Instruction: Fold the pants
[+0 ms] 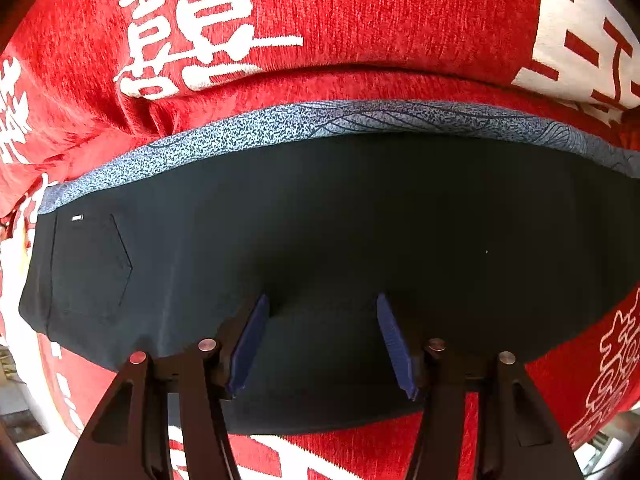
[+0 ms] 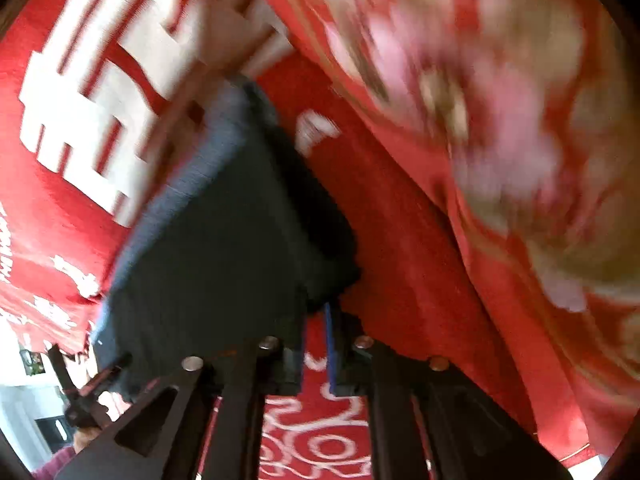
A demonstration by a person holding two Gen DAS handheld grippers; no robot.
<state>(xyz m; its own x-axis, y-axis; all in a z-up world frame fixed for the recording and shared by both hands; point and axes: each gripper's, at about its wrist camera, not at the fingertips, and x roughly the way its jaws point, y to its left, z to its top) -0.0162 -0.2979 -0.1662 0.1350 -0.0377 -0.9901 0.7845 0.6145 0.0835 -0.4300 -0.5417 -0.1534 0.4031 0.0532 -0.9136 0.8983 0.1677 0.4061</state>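
Dark navy pants [image 1: 320,220] lie flat on a red blanket, with a speckled blue-grey strip [image 1: 280,124] along their far edge and a back pocket [image 1: 92,264] at the left. My left gripper [image 1: 322,304] points down onto them near their near edge. It is open, its blue pads [image 1: 250,344] well apart with flat cloth between. The right wrist view is blurred. There my right gripper [image 2: 320,312] is shut on a corner of the pants [image 2: 224,264], and the cloth rises away from its tips to the upper left.
The red blanket [image 1: 360,20] with large white characters lies under the pants on every side. A pink and beige flowered quilt [image 2: 500,128] lies bunched at the right. A hand and purple sleeve [image 2: 56,460] show at the lower-left edge, with room furniture beyond.
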